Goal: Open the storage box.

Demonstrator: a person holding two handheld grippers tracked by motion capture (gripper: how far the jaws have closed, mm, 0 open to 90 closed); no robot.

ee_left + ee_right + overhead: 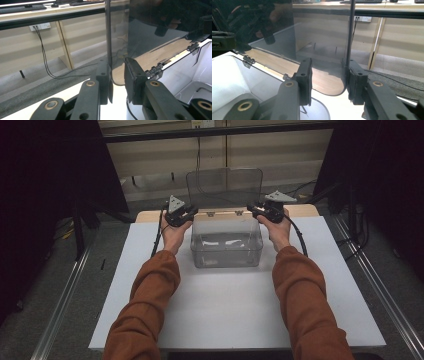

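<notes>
Clear plastic storage box (226, 245) sits at the far middle of the white table board (150, 310), its tinted hinged lid (225, 187) standing upright, open, at the box's back edge. Hinges (156, 70) run along the box's rear rim.

Left gripper (181, 214) is at the lid's lower left corner; in the left gripper view the lid's edge runs between the jaws, against one pad, the other pad standing off, so a narrow gap, not clearly clamped. Going by how far in the jaws are, it counts as closed on the lid edge.

Right gripper (267, 210) is at the lid's lower right corner; in the right gripper view the lid corner (337, 87) lies between the jaws, touching the outer pad, the inner pad apart from it, so half-wide, no pinch.

Both hands sit either side of the box, sleeves (150, 295) behind on the board.
</notes>
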